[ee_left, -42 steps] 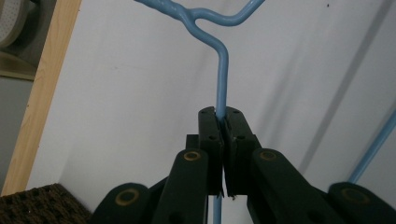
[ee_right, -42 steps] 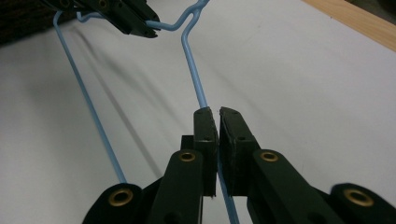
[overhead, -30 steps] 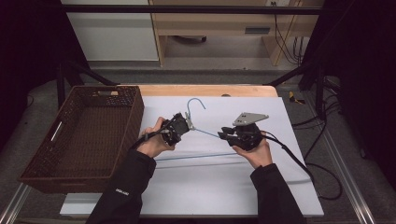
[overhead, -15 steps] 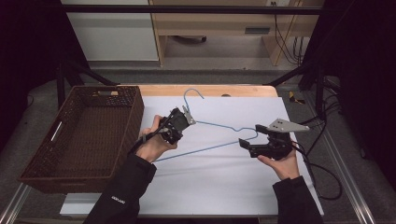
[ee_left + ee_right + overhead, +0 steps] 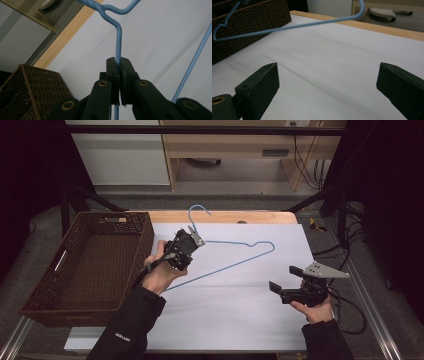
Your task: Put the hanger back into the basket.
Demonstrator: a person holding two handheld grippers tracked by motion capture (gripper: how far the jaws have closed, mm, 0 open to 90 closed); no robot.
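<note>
Blue wire hanger point(image 5: 227, 255) lifted over the table, pinched by the left gripper point(image 5: 184, 249) alone.

From above: hanger held just below its hook, beside the wicker basket point(image 5: 85, 265); right gripper point(image 5: 282, 281) well apart, jaws just opened wide, nothing between them. Not yet in the basket, probably the step left. White sheet point(image 5: 235, 310) over a wooden tabletop, dark room, cabinet behind. Left gripper view: jaws pressed tight on the wire point(image 5: 118, 40). Right gripper view: jaws spread over bare sheet, hanger point(image 5: 287, 26) beyond.
</note>
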